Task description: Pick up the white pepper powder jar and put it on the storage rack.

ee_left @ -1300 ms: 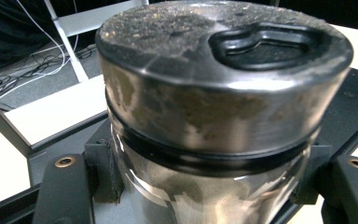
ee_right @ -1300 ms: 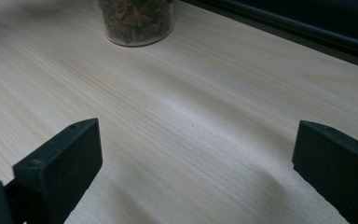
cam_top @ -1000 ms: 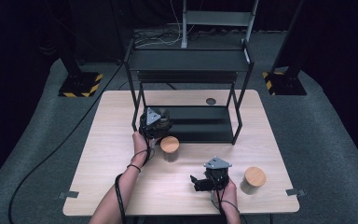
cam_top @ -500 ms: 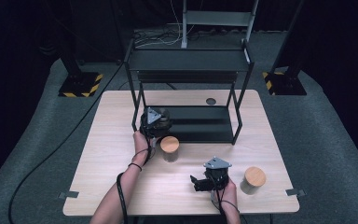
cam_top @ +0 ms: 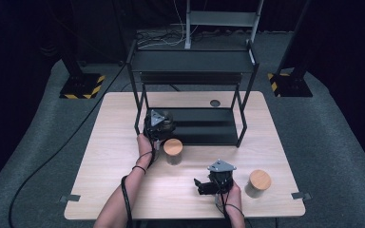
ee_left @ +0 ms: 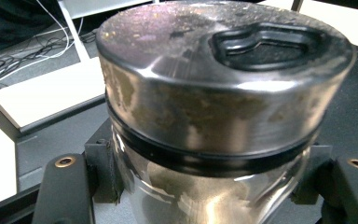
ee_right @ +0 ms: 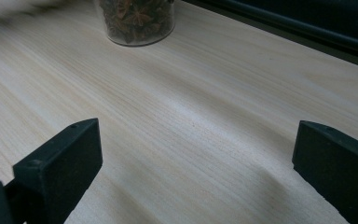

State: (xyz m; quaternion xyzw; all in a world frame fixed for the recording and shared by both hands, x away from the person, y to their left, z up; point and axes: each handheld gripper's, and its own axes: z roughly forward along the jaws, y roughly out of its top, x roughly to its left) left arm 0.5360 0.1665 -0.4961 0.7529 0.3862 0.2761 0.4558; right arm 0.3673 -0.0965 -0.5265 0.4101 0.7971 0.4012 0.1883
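My left gripper [cam_top: 158, 125] is at the left end of the black rack's lower shelf [cam_top: 204, 126]. It is shut on a glass jar [ee_left: 205, 126] with a dull silver metal lid; the black pads [ee_left: 103, 168] press on the glass just under the lid. My right gripper [cam_top: 200, 186] rests low over the table near the front edge, open, with only bare wood between its fingertips [ee_right: 196, 163]. A wooden-lidded jar [cam_top: 173, 151] stands between the two hands, and its star anise filling [ee_right: 135, 18] shows in the right gripper view.
A second wooden-lidded jar [cam_top: 258, 183] stands at the front right of the wooden table [cam_top: 109, 190]. The two-tier black rack [cam_top: 192, 61] takes up the table's back half. A small dark disc [cam_top: 215, 102] lies behind it.
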